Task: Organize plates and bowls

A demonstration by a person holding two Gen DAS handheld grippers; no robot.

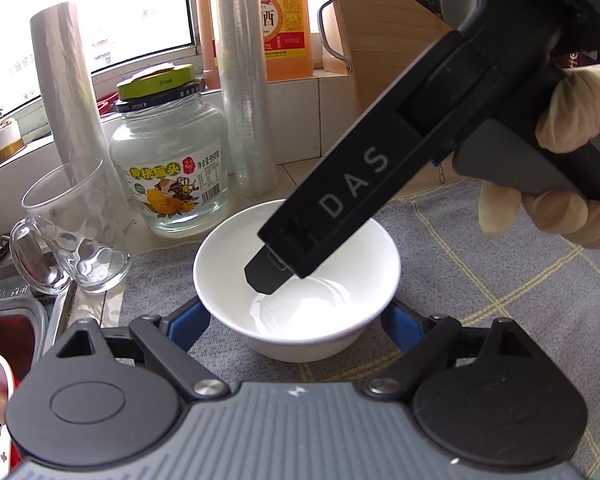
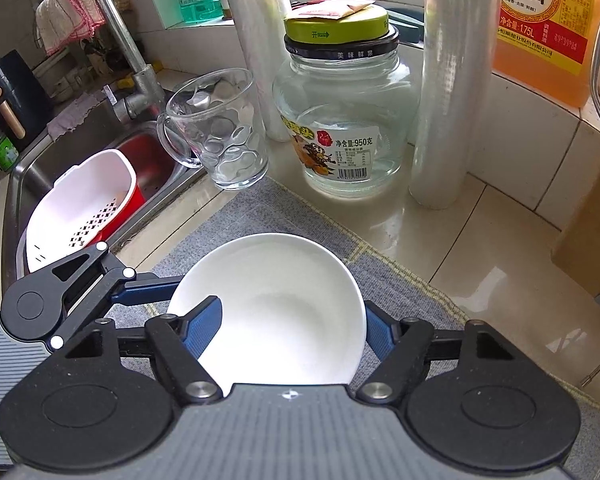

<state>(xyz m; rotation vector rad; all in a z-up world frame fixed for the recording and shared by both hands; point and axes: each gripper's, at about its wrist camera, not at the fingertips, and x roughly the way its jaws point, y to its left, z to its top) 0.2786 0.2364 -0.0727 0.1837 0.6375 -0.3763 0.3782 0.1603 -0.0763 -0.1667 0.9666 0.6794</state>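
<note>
Left claw (image 1: 296, 318), nearest the lens in the left wrist view, stands spread, its blue fingers (image 1: 192, 320) flanking the lower wall of the white bowl (image 1: 228, 280). The bowl sits upright between them on a grey checked cloth (image 1: 480, 280). Right claw (image 2: 292, 320) reaches down into the same bowl from the upper right of the left claw, held by a gloved hand (image 1: 572, 120). In the right wrist view its jaws are closed on the bowl: one finger (image 2: 204, 328) lies inside the basin and the other rests against the outside of the opposite wall. Beyond both claws, past the far edge of the cloth, stand a glass mug (image 1: 72, 232), a clear jar (image 1: 172, 168) with a green lid, and two upright rolls of film (image 1: 246, 100). To the left of the right claw lies a sink (image 2: 40, 168) containing a white colander (image 2: 84, 208). Ahead of it and to the right, an orange bottle (image 2: 548, 20) stands on the tiled ledge.
</note>
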